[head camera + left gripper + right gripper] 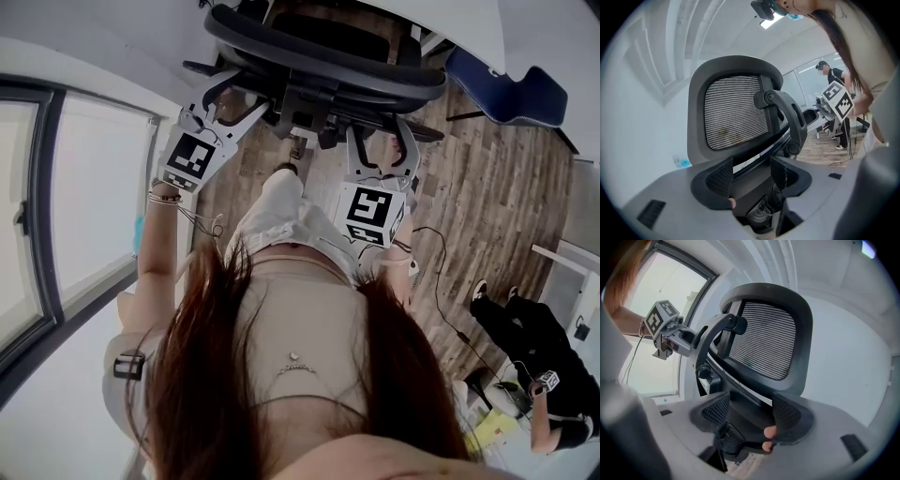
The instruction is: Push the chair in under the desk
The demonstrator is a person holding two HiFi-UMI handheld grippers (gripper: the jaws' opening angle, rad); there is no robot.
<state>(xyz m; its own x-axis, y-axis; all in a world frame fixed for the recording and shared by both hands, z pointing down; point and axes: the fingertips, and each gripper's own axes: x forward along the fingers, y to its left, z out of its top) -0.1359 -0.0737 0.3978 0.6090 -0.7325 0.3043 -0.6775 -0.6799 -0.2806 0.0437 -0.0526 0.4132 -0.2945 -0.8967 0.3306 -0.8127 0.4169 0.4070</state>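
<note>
the white desk (450,23) runs along the top of the head view, and the mesh-backed office chair (319,56) stands just short of it on the wood floor (487,187), its seat seemingly not yet under the desk and its back toward the person. a second, blue chair (511,89) sits near on the right, so the push should run straight and not swing that way.

the left gripper (752,176) and right gripper (750,411) both meet the chair's lower back frame. each has its jaws part-way apart, with the dark frame filling the gap and the ribbed pads (785,416) seemingly pressed on it, so each looks clamped rather than empty.

to push well, i judge both grips should stay low and level on the frame. drive evenly through both so the castors roll true, and watch that the armrests clear the desk edge.
</note>
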